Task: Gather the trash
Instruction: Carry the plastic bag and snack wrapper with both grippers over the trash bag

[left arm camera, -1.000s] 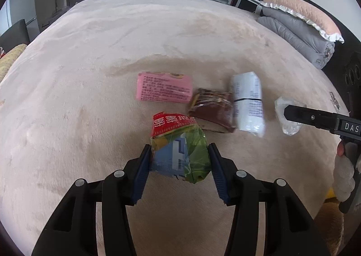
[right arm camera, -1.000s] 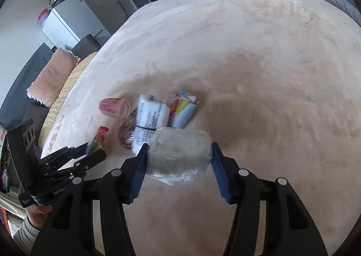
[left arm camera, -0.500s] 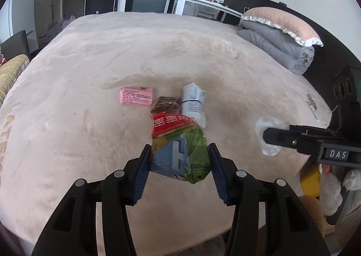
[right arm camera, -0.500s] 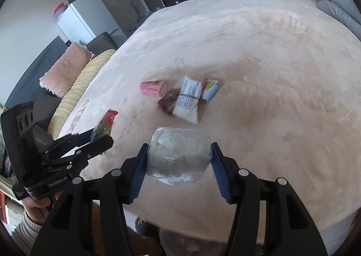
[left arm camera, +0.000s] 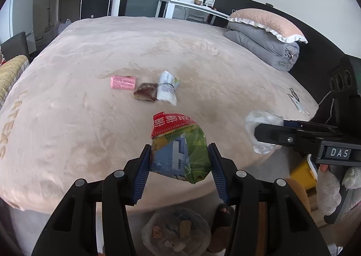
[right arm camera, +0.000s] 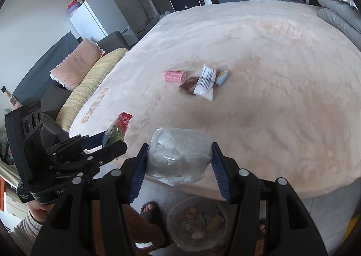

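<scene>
Both grippers pulled back off the bed

We see the left gripper (left arm camera: pixel 179 158) and right gripper (right arm camera: pixel 179 158) now raised and withdrawn past the bed (left arm camera: pixel 90 120) edge; the remaining wrappers (left arm camera: pixel 146 87) look farther off, and a trash bin (right arm camera: pixel 198 222) has appeared below.

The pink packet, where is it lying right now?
The pink packet lies mid-bed, leftmost in both views, beside the brown wrapper.

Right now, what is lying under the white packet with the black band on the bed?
The white packet with the black band overlaps a dark brown wrapper on one side and a small colourful packet on the other. The parts of both beneath it are hidden.
</scene>
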Motion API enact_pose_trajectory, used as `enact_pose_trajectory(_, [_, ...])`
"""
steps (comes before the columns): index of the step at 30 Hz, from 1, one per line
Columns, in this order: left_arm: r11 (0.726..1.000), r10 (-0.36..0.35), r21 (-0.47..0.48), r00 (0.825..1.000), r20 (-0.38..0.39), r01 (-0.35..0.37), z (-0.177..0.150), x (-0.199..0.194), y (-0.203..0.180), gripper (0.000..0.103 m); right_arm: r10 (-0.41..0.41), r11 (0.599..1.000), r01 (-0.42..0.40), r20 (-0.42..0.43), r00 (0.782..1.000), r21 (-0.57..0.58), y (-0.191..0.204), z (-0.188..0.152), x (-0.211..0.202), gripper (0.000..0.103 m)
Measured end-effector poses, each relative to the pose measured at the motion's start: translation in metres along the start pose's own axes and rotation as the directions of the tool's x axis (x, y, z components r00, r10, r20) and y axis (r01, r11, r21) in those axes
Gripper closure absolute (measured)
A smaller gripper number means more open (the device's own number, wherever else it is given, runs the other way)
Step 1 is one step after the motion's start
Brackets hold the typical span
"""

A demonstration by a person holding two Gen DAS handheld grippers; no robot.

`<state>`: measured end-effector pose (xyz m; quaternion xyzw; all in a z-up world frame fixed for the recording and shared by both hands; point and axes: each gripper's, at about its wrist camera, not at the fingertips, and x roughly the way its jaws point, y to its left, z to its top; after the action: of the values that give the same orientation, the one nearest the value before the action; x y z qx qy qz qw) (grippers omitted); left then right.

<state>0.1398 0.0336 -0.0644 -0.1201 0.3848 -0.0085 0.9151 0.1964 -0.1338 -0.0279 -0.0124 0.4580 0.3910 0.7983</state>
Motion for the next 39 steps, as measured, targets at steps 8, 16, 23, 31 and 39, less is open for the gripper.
enact_pose_trajectory(8, [0.999, -0.030, 0.024, 0.999, -0.027, 0.030, -0.034, -0.012, -0.024, 0.054, 0.012, 0.999, -0.012, -0.028, 1.000, 0.031, 0.003, -0.037, -0.007, 0.048])
enact_pose_trajectory(16, [0.998, -0.052, 0.024, 0.996, -0.073, 0.054, -0.064, -0.010, -0.038, 0.054, 0.013, 0.998, -0.009, -0.063, 0.998, 0.067, -0.005, -0.067, -0.005, 0.048])
enact_pose_trajectory(23, [0.998, -0.061, 0.011, 0.991, -0.117, 0.062, -0.084, 0.003, -0.039, 0.054, 0.011, 0.995, 0.000, -0.114, 0.993, 0.096, -0.013, -0.089, 0.009, 0.048])
enact_pose_trajectory(31, [0.997, -0.073, -0.029, 0.978, -0.196, 0.068, -0.112, 0.028, -0.031, 0.054, 0.017, 0.991, 0.011, -0.211, 0.977, 0.131, -0.022, -0.121, 0.045, 0.048])
enact_pose_trajectory(39, [0.994, -0.088, -0.089, 0.955, -0.285, 0.065, -0.142, 0.057, -0.016, 0.054, 0.030, 0.983, 0.026, -0.298, 0.954, 0.181, -0.040, -0.148, 0.074, 0.048])
